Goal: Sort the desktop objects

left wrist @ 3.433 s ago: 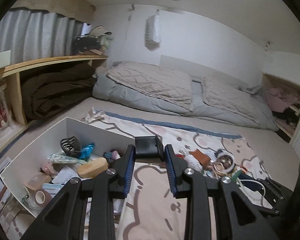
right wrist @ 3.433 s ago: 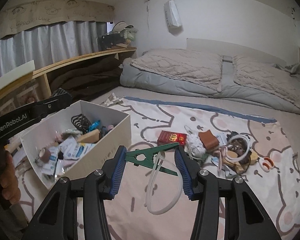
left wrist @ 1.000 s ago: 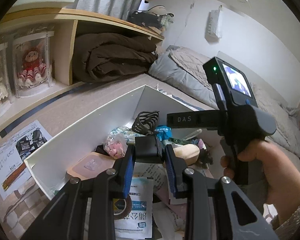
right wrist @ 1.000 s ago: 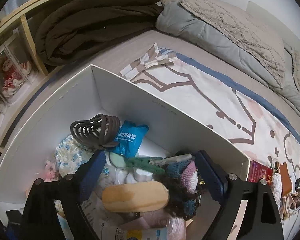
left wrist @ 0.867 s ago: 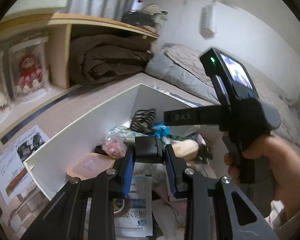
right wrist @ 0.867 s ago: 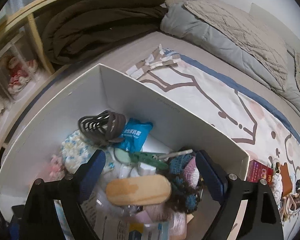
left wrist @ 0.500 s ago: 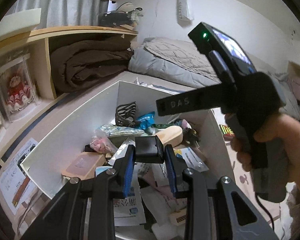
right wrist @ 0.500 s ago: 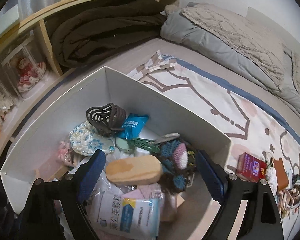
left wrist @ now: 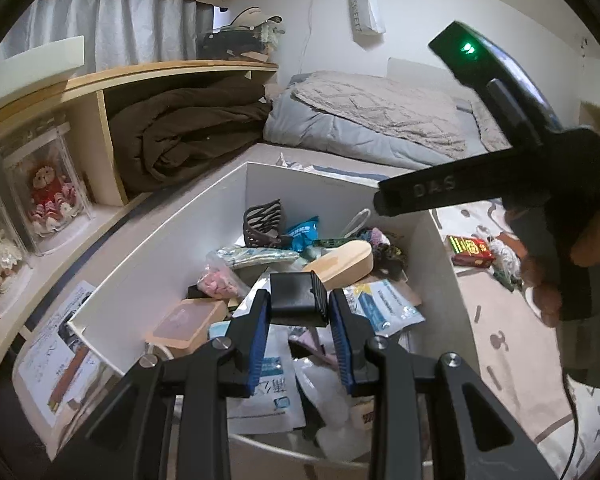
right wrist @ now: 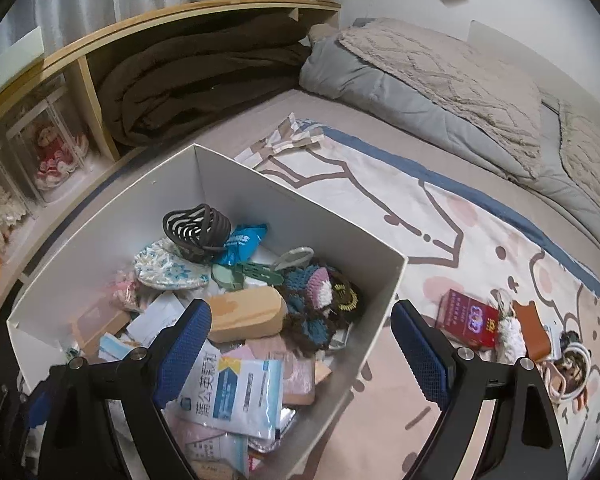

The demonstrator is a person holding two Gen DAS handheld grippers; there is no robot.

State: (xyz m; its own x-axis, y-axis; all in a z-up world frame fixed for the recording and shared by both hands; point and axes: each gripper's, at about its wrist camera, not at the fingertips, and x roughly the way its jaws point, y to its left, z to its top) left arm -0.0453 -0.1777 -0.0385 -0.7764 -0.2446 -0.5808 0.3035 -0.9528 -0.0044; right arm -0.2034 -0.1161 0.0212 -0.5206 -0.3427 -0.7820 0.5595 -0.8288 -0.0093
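Box [right wrist: 300, 216]: cluttered | left fingers [left wrist: 260, 320]: clamp black case [left wrist: 296, 298] | right fingers [right wrist: 416, 344]: apart

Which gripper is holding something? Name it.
The left gripper: its pads clamp a small black box. The right gripper stands wide open, with nothing between its pads.

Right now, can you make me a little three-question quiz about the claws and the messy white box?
1. True or false: the left claw is clamped on a black boxy thing.
2. What is between the right claw's fingers? A) a red packet B) nothing held, they gape wide C) a green clip
3. Fill the blank: the red packet lies on the patterned cloth, ______ the white box.

Key: 1 true. 2 B. 3 outside.
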